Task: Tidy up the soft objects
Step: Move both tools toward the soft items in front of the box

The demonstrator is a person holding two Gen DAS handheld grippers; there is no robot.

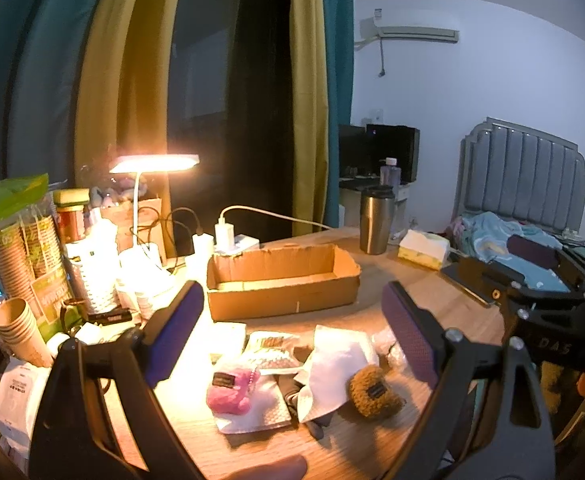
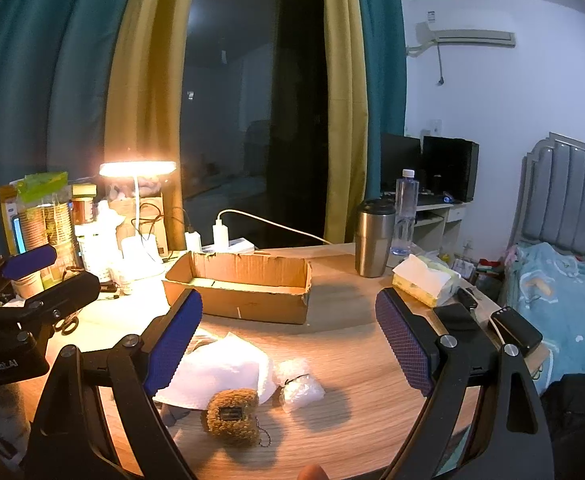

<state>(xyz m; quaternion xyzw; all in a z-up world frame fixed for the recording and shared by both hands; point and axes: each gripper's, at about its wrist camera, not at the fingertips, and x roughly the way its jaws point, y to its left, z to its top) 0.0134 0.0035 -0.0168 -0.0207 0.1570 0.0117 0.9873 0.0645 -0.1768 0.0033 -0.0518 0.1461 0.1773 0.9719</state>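
A pink fluffy plush (image 1: 230, 394) and a brown fluffy plush (image 1: 374, 392) lie on the wooden desk among white padded pouches (image 1: 334, 368). An open, empty cardboard box (image 1: 282, 280) stands behind them. My left gripper (image 1: 292, 332) is open and empty, held above the pile. My right gripper (image 2: 288, 340) is open and empty above the brown plush (image 2: 232, 410), a white pouch (image 2: 220, 376) and a small clear bag (image 2: 298, 384). The box (image 2: 240, 286) lies beyond. Each gripper shows in the other's view, the right (image 1: 540, 276) and the left (image 2: 32, 280).
A lit desk lamp (image 1: 154, 164), paper cups (image 1: 16, 328), jars and chargers crowd the desk's left side. A steel tumbler (image 1: 376, 224) and tissue pack (image 1: 424, 248) stand at the back right. A phone and black boxes (image 2: 516, 330) lie at the right edge, a bed (image 2: 564, 300) beyond.
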